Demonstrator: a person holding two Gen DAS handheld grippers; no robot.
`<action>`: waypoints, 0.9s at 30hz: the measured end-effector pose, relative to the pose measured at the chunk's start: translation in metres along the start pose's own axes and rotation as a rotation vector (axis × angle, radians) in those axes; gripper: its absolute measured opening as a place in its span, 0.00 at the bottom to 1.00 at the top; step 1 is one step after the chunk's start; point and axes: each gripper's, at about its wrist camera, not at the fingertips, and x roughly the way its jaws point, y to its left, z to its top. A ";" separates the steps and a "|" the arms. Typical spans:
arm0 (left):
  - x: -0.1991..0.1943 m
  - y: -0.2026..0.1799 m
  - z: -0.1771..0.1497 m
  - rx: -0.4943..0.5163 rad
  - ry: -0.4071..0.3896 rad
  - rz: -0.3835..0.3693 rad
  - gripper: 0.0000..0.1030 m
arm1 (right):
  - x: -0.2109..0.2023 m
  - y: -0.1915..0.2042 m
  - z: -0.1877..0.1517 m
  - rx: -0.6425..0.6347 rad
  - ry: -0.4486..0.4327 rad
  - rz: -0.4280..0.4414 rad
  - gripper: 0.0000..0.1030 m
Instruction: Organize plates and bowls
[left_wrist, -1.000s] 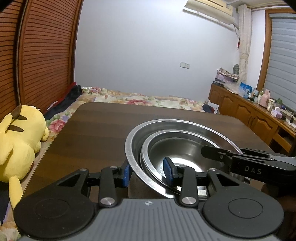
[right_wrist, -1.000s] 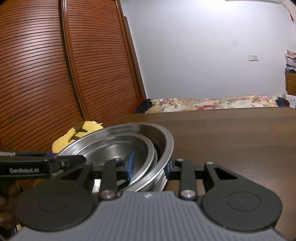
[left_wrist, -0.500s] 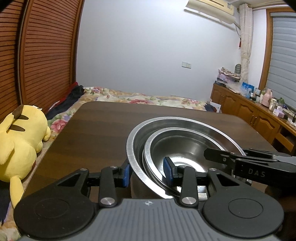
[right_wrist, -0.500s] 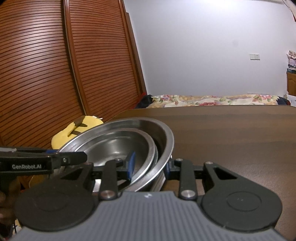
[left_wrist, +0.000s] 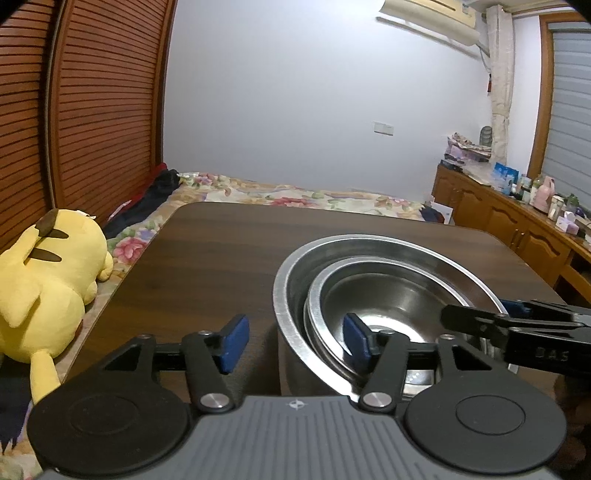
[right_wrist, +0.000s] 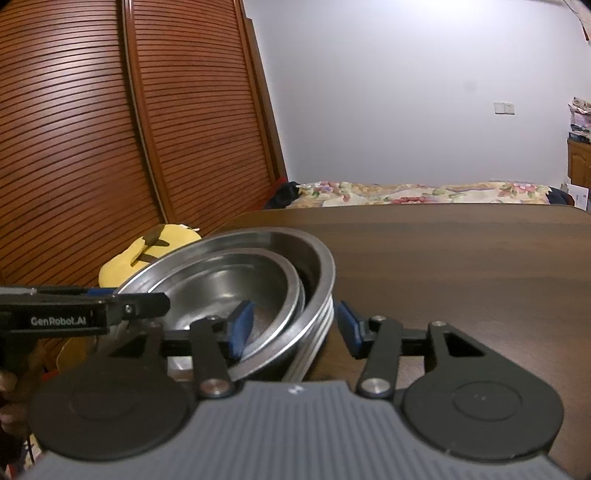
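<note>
A nest of steel bowls stands on the dark wooden table (left_wrist: 221, 258). A smaller bowl (left_wrist: 384, 299) lies tilted inside a large one (left_wrist: 295, 280). My left gripper (left_wrist: 295, 341) straddles the near-left rims, its jaws opening. One blue pad is outside, clear of the wall, and the other is inside the small bowl. In the right wrist view my right gripper (right_wrist: 295, 326) straddles the rims of the large bowl (right_wrist: 317, 266) and small bowl (right_wrist: 236, 273) from the opposite side, jaws also opening, pads off the metal. Each gripper shows in the other's view: right gripper (left_wrist: 480, 310), left gripper (right_wrist: 133, 297).
A yellow plush toy (left_wrist: 44, 280) lies off the table's left edge on a bed with a flowered cover (left_wrist: 295, 192). Slatted wooden doors (right_wrist: 110, 129) fill the left side. A wooden cabinet (left_wrist: 517, 229) with bottles runs along the right wall.
Both grippers' jaws have spread apart and their blue pads have come off the bowl rims. Neither hand has shifted, and the bowls stay where they were.
</note>
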 end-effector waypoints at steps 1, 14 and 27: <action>0.000 0.000 0.000 0.003 -0.001 0.005 0.65 | -0.001 -0.001 0.000 -0.001 -0.002 -0.002 0.53; -0.012 -0.003 0.017 0.034 -0.046 0.033 0.92 | -0.025 -0.012 0.006 -0.015 -0.050 -0.074 0.79; -0.024 -0.043 0.037 0.111 -0.088 0.050 1.00 | -0.061 -0.025 0.025 -0.020 -0.139 -0.176 1.00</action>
